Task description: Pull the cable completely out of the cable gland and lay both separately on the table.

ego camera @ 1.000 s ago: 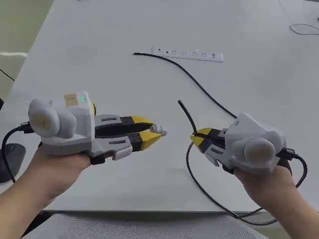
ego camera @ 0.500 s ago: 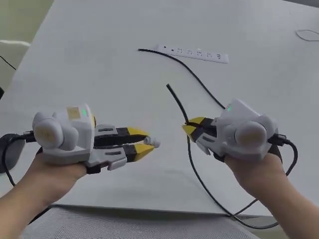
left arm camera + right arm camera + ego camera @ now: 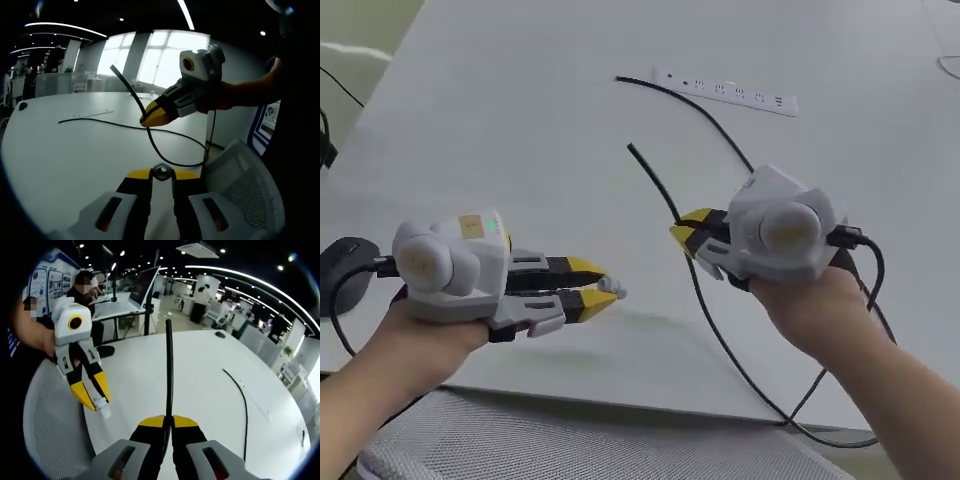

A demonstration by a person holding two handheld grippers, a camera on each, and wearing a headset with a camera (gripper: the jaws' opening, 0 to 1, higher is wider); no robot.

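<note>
In my left hand, my left gripper (image 3: 603, 285) has its yellow-tipped jaws closed on the small pale cable gland (image 3: 615, 290), which sits right at the fingertips and pokes a little past them; in the left gripper view the gland's ring sits between the two tips. The gripper hangs above the near edge of the white table (image 3: 520, 120), with a grey mesh chair (image 3: 570, 440) just below it. Across a clear gap to the right, my right gripper (image 3: 685, 232) is clamped on the black cable (image 3: 655, 180), well apart from the gland and not touching it. The cable's free end runs straight out ahead of the right jaws and rises bare into the air, with nothing on it; behind the jaws the rest of the cable drops in a loose curve under my right hand and over the table's near edge. Farther ahead of the right gripper, flat on the table, lie a white power strip (image 3: 725, 88) and a second black lead (image 3: 705, 118) beside it.
</note>
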